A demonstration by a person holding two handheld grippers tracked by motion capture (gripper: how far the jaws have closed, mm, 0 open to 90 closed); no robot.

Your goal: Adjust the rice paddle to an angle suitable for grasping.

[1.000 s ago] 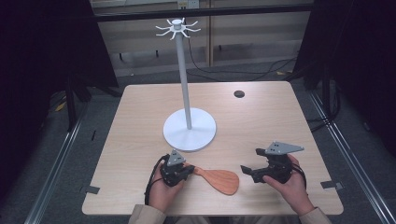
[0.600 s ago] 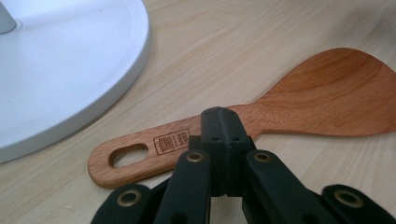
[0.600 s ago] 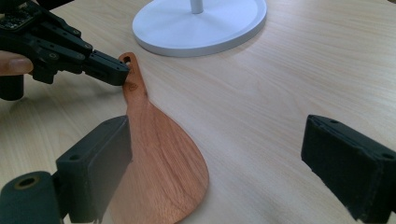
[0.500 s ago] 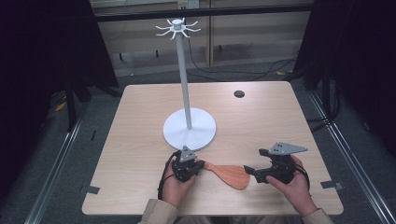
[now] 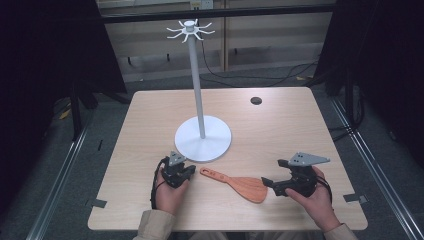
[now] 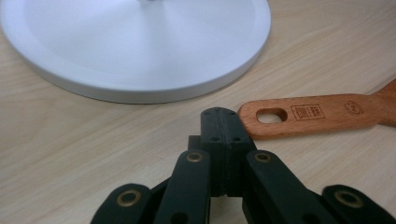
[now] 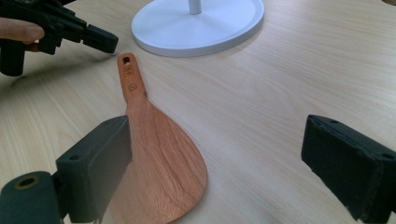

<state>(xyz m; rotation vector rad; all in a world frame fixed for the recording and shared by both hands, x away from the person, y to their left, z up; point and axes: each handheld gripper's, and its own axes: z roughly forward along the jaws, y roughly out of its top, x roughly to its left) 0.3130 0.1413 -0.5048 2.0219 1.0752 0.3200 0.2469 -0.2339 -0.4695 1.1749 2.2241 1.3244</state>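
Table [image 5: 150,120] evenly lit from overhead; surroundings dark; soft shadows; nearest claw parts blurred.

We found only two marks, both burned into the handle of the wooden spatula [image 6: 322,114]: a small rectangular stamp next to the hanging hole and a round logo further toward the blade. We saw both in the left gripper view and again in the right gripper view [image 7: 131,79]. We couldn't read either one, too small and blurry. We made out no other text, numbers or labels.

one spatula [image 5: 235,182], one stand [image 5: 202,138]
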